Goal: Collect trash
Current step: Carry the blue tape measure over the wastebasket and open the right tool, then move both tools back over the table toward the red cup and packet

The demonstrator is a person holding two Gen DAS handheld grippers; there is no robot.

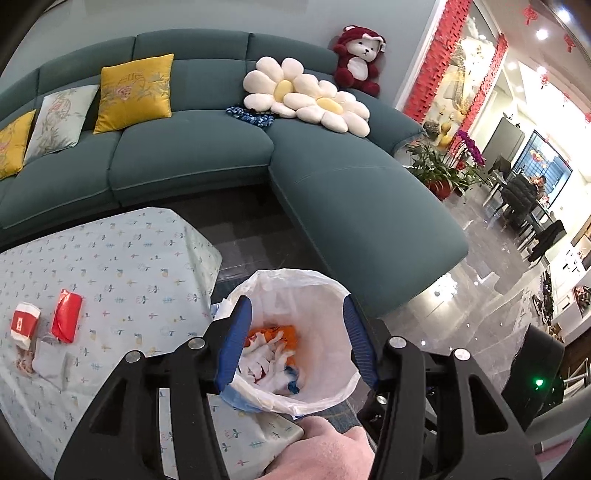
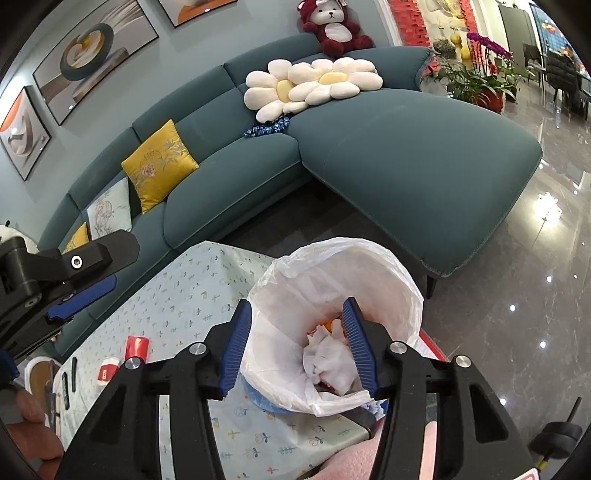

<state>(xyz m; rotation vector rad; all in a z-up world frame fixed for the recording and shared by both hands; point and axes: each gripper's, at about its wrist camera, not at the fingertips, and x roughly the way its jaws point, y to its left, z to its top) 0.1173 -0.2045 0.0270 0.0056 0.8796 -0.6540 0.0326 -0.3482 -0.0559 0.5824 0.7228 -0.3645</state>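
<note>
Both my jaws stand half open, empty, over the lined bin (image 1: 295,339) beside the table (image 1: 129,258). Red packet (image 1: 66,315) left there: light, crinkly, slippery; I'd pinch across its middle.

Both views were bright and mostly sharp, lit by ceiling spotlights (image 1: 542,34) and a strong glow from the rooms at right, which burned out to white in the left wrist view. The glossy floor (image 2: 546,280) threw back hard glare spots. The sofa (image 1: 192,147) was evenly lit, with soft shadow beneath it. Fisheye bending curved straight lines, the corners went black, and the edges were slightly smeared.
</note>
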